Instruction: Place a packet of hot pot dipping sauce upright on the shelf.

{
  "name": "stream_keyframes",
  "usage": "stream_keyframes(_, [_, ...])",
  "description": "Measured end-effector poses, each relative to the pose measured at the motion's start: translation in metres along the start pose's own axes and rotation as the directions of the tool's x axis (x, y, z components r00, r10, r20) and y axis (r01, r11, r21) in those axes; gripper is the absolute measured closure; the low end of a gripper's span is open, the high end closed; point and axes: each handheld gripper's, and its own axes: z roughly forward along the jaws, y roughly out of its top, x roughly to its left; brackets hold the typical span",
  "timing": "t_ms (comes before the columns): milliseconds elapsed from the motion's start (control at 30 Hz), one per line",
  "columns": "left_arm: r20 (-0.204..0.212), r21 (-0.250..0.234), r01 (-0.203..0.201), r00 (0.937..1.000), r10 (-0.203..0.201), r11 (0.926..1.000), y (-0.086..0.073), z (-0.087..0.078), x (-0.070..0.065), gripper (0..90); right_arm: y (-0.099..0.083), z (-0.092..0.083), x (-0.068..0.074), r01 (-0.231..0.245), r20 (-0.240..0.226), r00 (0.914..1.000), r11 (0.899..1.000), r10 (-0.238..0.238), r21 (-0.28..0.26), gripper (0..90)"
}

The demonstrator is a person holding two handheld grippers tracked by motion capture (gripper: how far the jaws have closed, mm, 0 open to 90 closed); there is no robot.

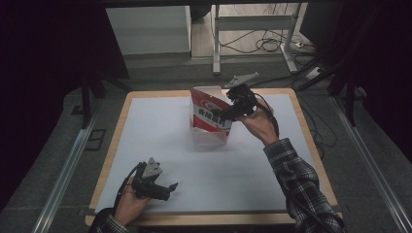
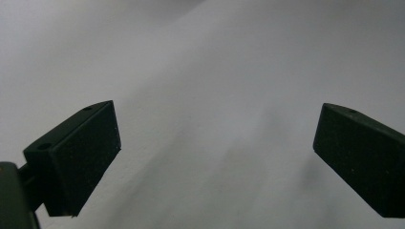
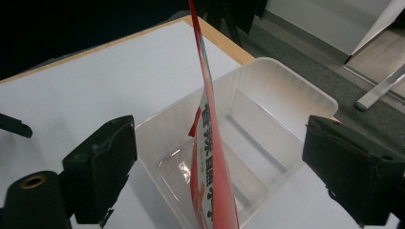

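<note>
1. The bench (image 1: 145, 145) carried a white sheet with a wooden rim showing around it; most of the sheet lay bare, with wide open room to the left of and in front of the clear plastic tub (image 1: 210, 133).
2. The tub sat toward the far middle of the bench, well clear of the near edge and nearer the far edge.
3. The red-and-white pouch (image 1: 210, 112) stood upright in the tub, its top rising above the rim.
4. The right claw (image 1: 232, 108) hovered at the pouch's right side; in the right gripper view its jaws stood wide apart, the pouch (image 3: 210, 162) edge-on between them with neither pad pressing on it.
5. The left claw (image 1: 167, 190) rested near the front left of the bench, well apart from the tub; the left gripper view showed its jaws spread wide over bare white sheet (image 2: 215, 95), holding nothing.
6. The right gripper view showed the tub's (image 3: 286, 81) empty translucent inside and rounded corners, which the high view left faint.
7. The pouch looked thin and flat, red at the edges, with a white panel of printed characters.
</note>
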Motion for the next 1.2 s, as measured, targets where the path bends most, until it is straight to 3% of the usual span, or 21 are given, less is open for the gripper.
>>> stream_keyframes(667, [-0.004, -0.001, 0.000, 1.0000, 0.000, 1.0000, 0.000, 0.000, 0.000, 2.1, -0.019, -0.016, -0.002, -0.026, 0.017, 0.9995, 1.000, 0.026, 0.012, 1.8])
stream_keyframes(1200, [-0.006, 0.000, -0.002, 1.0000, 0.002, 1.0000, 0.000, 0.001, 0.000, 2.1, -0.042, -0.020, 0.000, -0.009, 0.011, 0.9999, 1.000, 0.009, 0.013, 0.0])
